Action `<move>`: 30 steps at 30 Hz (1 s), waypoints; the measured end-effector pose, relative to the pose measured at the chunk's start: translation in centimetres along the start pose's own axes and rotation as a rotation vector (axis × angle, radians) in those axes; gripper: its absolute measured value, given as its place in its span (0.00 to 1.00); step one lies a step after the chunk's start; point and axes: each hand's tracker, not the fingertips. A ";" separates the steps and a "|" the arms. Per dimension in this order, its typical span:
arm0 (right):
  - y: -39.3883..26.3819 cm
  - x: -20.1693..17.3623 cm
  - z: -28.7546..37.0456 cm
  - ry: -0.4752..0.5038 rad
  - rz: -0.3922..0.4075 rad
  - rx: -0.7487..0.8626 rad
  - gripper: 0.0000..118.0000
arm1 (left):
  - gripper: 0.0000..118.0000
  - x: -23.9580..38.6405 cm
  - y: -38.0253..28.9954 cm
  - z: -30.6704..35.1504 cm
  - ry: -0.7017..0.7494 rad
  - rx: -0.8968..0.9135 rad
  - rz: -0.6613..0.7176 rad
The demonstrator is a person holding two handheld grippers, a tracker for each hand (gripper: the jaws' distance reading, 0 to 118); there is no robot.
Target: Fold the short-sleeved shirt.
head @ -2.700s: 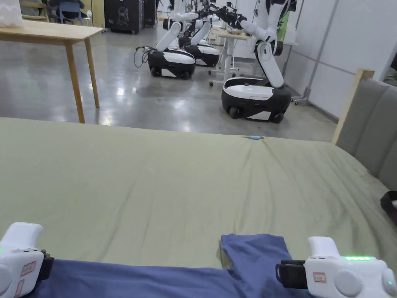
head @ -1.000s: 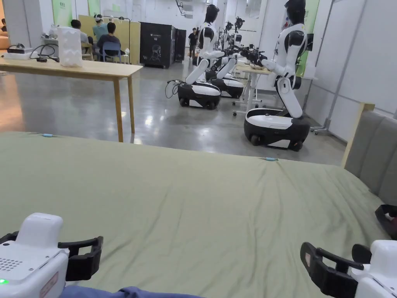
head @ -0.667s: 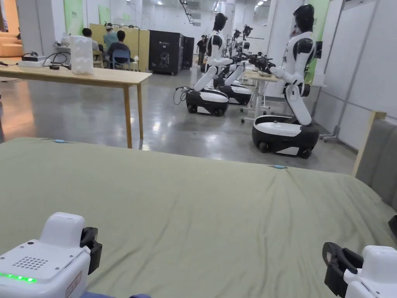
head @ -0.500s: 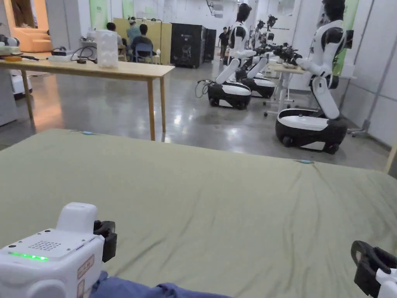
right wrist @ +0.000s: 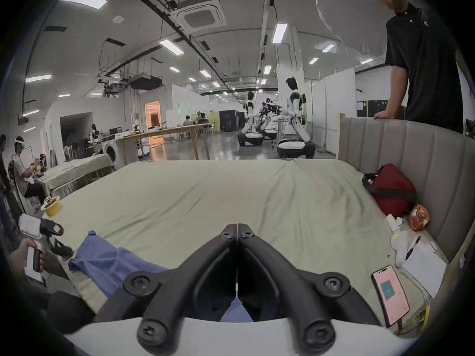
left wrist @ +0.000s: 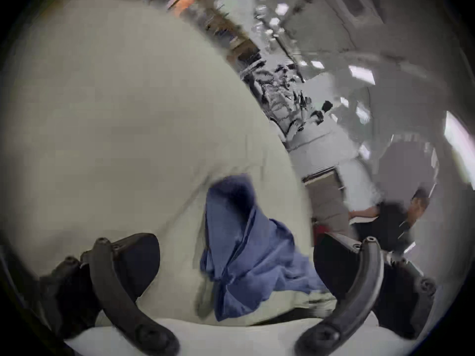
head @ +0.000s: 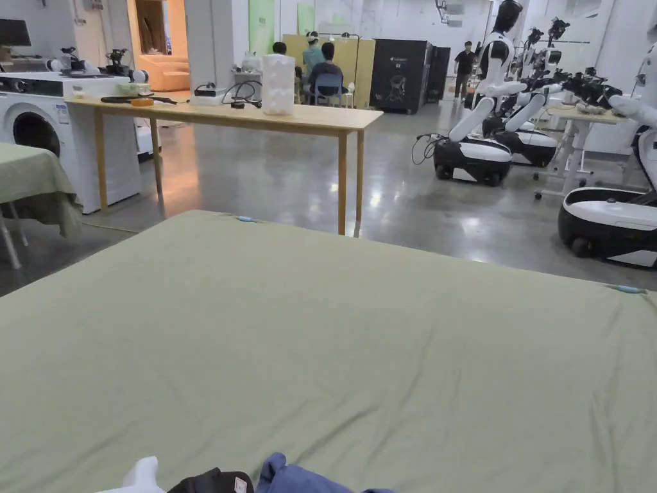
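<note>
The blue short-sleeved shirt [right wrist: 108, 259] lies crumpled along the near edge of the green bed [right wrist: 231, 194]. In the left gripper view a bunched part of the shirt [left wrist: 246, 253] sits just ahead of my left gripper [left wrist: 236, 241], whose jaws stand wide open on either side of it. My right gripper [right wrist: 237, 226] has its jaws pressed together, and a wedge of blue cloth [right wrist: 236, 312] comes out of the seam toward the camera. The left gripper [right wrist: 55, 238] also shows at the shirt's far end, held in a hand [right wrist: 23, 256]. In the head view a bit of the shirt [head: 295, 480] peeks up at the bottom edge.
A red bag [right wrist: 390, 192], a phone [right wrist: 390, 297] and papers [right wrist: 424, 266] lie on the bed by the grey headboard [right wrist: 411, 151]. A person [right wrist: 424, 66] leans on the headboard. Past the bed stand a wooden table [head: 256, 115] and wheeled robots [head: 475, 154].
The head camera has lifted and swung left, so both grippers have dropped to or below the frame's bottom edge. The right gripper, open a second ago, is now shut.
</note>
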 end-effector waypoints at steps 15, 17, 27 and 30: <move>1.1 -2.5 -0.7 0.000 0.029 -0.014 0.00 | 0.02 2.7 -0.7 -6.9 0.004 -0.006 0.017; 1.2 -2.6 -0.7 0.005 0.033 -0.019 0.00 | 0.02 4.2 0.5 -4.9 0.093 0.060 -0.084; 0.7 -3.6 -0.3 0.041 0.013 -0.004 0.00 | 0.02 19.2 -4.9 -5.7 0.459 0.142 -0.838; 0.1 -3.5 0.4 0.044 0.002 0.000 0.00 | 0.02 21.9 -10.4 -10.7 0.456 0.096 -1.000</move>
